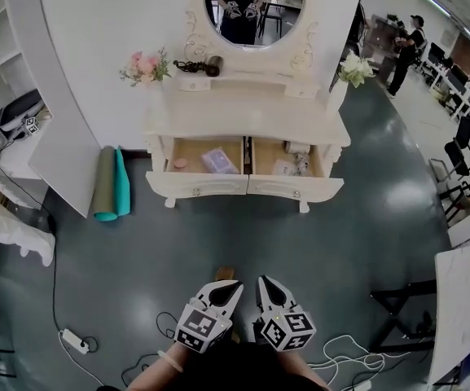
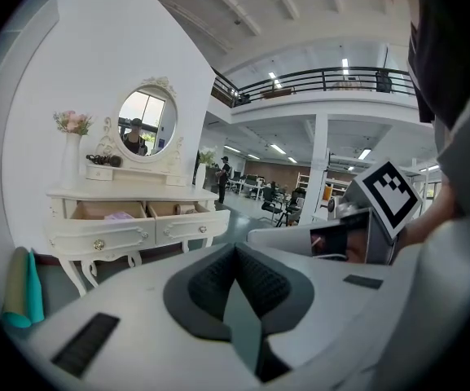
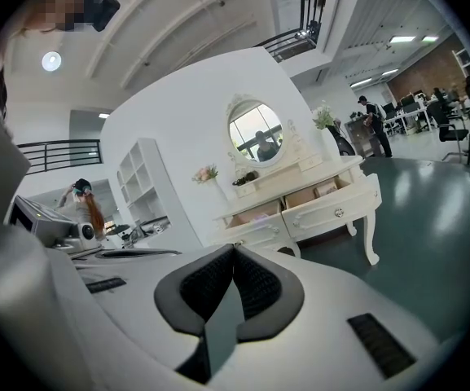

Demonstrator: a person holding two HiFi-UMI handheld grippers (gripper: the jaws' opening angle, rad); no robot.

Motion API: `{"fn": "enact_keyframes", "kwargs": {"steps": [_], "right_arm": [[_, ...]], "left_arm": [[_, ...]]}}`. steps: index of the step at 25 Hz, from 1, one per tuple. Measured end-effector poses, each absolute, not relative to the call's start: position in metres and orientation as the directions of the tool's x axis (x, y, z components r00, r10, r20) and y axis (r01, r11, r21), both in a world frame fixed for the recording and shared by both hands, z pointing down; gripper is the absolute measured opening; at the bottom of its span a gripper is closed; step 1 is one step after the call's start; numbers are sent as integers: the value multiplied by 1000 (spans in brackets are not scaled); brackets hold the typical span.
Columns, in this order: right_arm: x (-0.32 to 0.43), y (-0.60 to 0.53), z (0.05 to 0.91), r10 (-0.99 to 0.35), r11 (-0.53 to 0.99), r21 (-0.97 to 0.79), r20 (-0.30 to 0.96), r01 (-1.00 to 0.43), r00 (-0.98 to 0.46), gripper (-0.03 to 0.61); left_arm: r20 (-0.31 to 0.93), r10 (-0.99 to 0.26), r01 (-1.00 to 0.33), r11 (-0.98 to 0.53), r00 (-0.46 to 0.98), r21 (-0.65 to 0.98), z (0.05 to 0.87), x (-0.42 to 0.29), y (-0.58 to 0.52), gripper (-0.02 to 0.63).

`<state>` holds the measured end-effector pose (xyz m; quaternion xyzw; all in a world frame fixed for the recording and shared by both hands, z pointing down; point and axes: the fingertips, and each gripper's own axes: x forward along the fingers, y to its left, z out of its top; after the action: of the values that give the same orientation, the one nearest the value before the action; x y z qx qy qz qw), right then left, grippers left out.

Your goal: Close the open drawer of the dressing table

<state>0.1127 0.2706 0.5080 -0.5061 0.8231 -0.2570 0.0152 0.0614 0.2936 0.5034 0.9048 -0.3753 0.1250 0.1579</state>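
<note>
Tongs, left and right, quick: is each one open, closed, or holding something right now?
Left tongs: closed, holding nothing.
Right tongs: closed, holding nothing.

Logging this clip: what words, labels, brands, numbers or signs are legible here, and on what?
No text is legible in any view.
Marker cubes on the left gripper and right gripper: black-and-white square patterns, no letters or digits.
Pale packets in the open drawers of the cream dressing table: any print too small to read.
</note>
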Motion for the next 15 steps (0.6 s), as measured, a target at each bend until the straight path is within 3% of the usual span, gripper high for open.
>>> {"fn": "enact_keyframes", "kwargs": {"steps": [15], "right_arm": [[94, 164, 498, -829, 367, -430, 250, -825, -500, 26]], "left_arm": [[345, -647, -728, -652, 680, 212, 491, 39, 183, 18]]}}
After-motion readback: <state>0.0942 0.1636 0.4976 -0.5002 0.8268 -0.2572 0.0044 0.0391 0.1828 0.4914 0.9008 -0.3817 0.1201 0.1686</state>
